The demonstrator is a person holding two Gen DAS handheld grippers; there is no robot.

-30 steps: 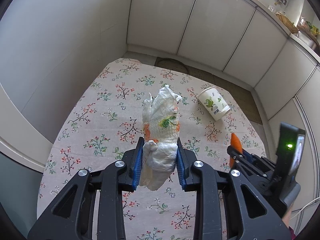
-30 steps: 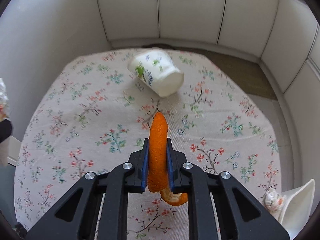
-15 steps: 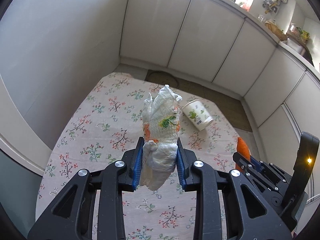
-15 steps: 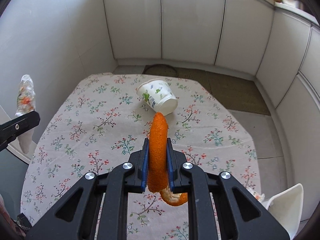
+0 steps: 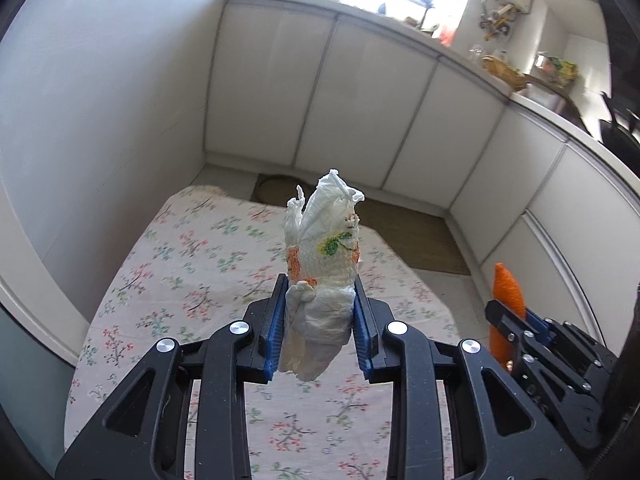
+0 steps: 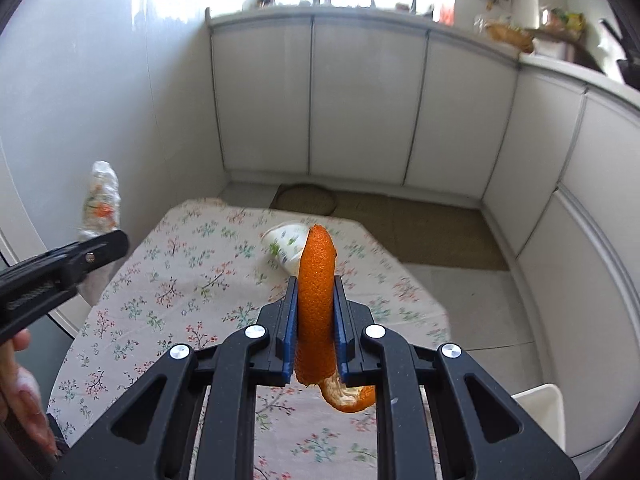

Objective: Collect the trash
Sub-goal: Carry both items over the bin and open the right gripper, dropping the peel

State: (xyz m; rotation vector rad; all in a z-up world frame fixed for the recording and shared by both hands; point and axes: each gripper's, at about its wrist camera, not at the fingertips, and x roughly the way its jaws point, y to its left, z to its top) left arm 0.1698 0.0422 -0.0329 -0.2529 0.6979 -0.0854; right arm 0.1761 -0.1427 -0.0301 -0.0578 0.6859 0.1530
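Observation:
My left gripper [image 5: 320,322] is shut on a crumpled white napkin [image 5: 324,252] with green and orange print, held well above the flowered tablecloth [image 5: 192,280]. My right gripper [image 6: 315,320] is shut on a curled strip of orange peel [image 6: 316,292], also lifted above the table. In the left wrist view the right gripper [image 5: 520,316] and its orange peel [image 5: 507,292] show at the right. From the right wrist view the left gripper [image 6: 80,258] with the napkin [image 6: 100,204] is at the left. A white paper cup [image 6: 286,246] with green print lies on its side on the cloth, partly behind the peel.
White cabinet doors [image 6: 364,104] and a white wall [image 5: 100,92] surround the table. A brown mat [image 6: 416,228] lies on the floor beyond it. A white bin rim [image 6: 538,406] shows at the lower right. A person's hand [image 6: 20,384] holds the left gripper.
Both grippers have risen and tilted upward, each keeping its grip. The table now looks farther below, and the cup has slipped behind the napkin in the left wrist view.

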